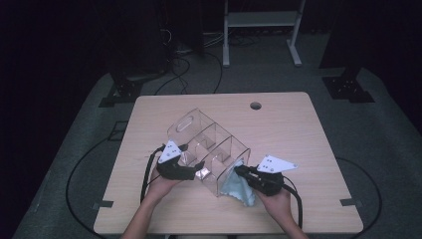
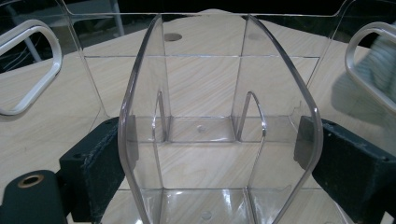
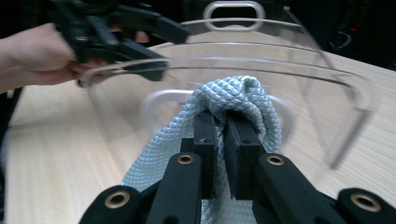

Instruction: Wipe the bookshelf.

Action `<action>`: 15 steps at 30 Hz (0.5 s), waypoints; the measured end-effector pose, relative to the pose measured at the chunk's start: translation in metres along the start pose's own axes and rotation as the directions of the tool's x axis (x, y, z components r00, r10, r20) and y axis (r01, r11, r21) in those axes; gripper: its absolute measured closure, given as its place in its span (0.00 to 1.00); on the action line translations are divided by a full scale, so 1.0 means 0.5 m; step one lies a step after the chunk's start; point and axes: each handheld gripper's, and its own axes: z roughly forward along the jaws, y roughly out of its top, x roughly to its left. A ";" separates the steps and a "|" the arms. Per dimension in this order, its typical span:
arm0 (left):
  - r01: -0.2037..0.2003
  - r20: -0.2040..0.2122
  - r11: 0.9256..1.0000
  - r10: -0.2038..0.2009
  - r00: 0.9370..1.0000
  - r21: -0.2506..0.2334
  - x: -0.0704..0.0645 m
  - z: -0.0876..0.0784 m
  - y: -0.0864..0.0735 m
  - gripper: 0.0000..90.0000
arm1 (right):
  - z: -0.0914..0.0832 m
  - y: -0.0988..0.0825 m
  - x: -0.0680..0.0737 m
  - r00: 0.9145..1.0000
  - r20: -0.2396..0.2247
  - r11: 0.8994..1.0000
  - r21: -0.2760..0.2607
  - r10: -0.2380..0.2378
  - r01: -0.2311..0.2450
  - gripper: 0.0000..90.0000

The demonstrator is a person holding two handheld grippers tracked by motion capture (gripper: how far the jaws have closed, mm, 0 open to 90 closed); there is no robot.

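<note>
Clear organizer (image 1: pixel 209 149) lengthwise diagonal, far-left to near-right

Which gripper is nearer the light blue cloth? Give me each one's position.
Right. The right gripper is shut on the cloth at the organizer's near end; the left gripper clamps the clear organizer across from it.

no readable text, label or number anywhere — nothing legible.
</note>
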 end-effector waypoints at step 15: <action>0.003 -0.004 1.000 -0.003 1.000 0.001 -0.001 0.000 0.001 0.10 | 0.007 -0.004 0.015 0.999 -0.031 1.000 0.000 0.019 -0.019 0.93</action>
